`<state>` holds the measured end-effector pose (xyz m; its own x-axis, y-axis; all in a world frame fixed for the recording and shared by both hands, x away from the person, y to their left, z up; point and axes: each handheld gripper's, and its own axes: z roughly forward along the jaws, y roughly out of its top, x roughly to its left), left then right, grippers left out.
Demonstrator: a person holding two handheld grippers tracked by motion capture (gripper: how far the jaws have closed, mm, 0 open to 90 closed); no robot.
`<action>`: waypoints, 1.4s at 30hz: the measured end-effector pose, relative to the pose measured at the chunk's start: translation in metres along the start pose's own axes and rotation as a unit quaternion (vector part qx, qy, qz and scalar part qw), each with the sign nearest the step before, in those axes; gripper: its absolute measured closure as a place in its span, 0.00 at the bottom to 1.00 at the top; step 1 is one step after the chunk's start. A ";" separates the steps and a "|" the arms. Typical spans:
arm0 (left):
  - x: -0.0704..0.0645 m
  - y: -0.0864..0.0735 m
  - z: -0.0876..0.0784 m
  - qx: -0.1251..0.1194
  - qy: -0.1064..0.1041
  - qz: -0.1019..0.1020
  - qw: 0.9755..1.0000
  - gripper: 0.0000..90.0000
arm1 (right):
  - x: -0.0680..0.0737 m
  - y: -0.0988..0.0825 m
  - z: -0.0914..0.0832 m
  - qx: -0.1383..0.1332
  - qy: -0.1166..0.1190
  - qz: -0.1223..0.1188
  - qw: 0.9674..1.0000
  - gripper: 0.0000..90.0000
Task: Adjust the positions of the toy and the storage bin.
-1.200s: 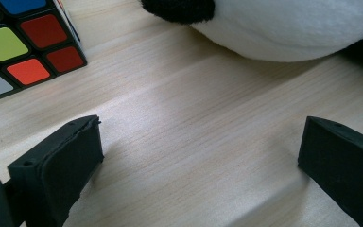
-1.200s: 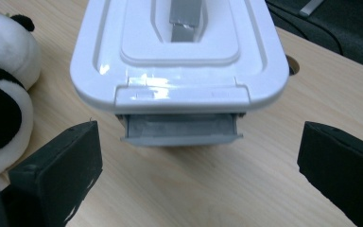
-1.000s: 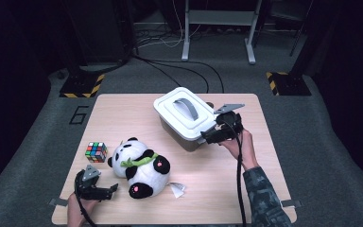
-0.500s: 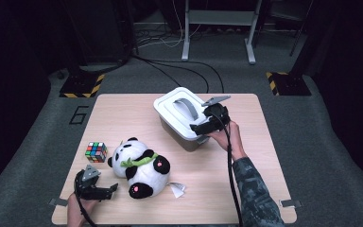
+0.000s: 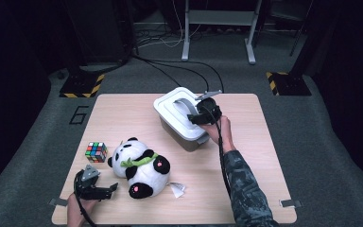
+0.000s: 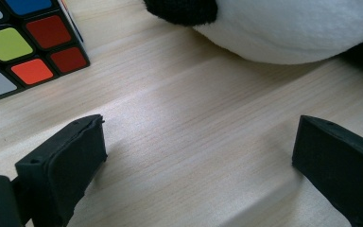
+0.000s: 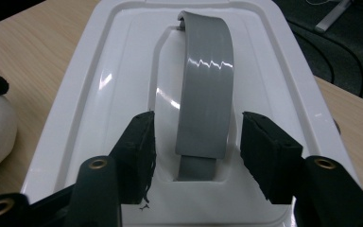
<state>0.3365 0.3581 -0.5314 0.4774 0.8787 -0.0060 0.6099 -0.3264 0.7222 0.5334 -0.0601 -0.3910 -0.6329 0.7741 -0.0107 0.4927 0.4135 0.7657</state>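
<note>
r gripper [image 7: 196, 142] jaws just closing, astride grey handle [image 7: 204, 90], gaps both sides, no grip yet | box [image 5: 182, 118] at table [image 5: 260, 156] far mid, lid [image 7: 99, 80] on | l gripper [image 6: 198, 161] wide, empty, near edge by panda [image 5: 139, 168] | handle stiff, smooth, prob slippery; box rigid, looks light | grip handle mid-arch

We've got a white storage box [image 5: 179, 124] with a white lid [image 7: 123, 80] and a glossy grey handle [image 7: 205, 101] arching over it. The plush panda [image 5: 139, 169] is white with black ears and limbs, pinkish-red paw pads and a green scarf. The Rubik's cube [image 6: 26, 45] shows red, orange, lime-green, blue and grey-white squares on a black frame. Both grippers are black, and the table [image 5: 123, 118] is pale wood grain. The person's sleeve [image 5: 243, 184] is camo.
</note>
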 end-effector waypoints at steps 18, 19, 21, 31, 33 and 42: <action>0.001 0.000 -0.001 0.002 -0.001 0.002 1.000 0.06 | 0.007 -0.004 -0.002 0.000 -0.026 0.004 1.000 0.73; 0.000 0.000 -0.001 -0.002 0.001 0.002 1.000 0.06 | 0.007 -0.005 -0.003 0.000 -0.026 0.006 1.000 0.73; 0.000 0.000 0.000 -0.004 0.003 0.000 1.000 0.06 | 0.008 -0.006 -0.005 -0.001 -0.023 0.009 1.000 0.73; 0.000 0.000 0.000 -0.004 0.004 0.000 1.000 0.06 | 0.017 -0.019 -0.019 -0.003 -0.025 0.017 1.000 0.73; 0.000 0.000 0.000 -0.004 0.004 0.000 1.000 0.06 | 0.018 -0.022 -0.021 -0.005 -0.024 0.016 1.000 0.73; 0.000 -0.001 0.000 -0.006 0.004 -0.001 1.000 0.07 | 0.026 -0.030 -0.033 0.000 -0.029 0.028 0.999 0.74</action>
<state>0.3359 0.3583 -0.5316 0.4702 0.8826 -0.0022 0.6042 -0.3200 0.7298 0.4826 -0.0682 -0.3933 -0.5697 0.8218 -0.0052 0.5256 0.3692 0.7664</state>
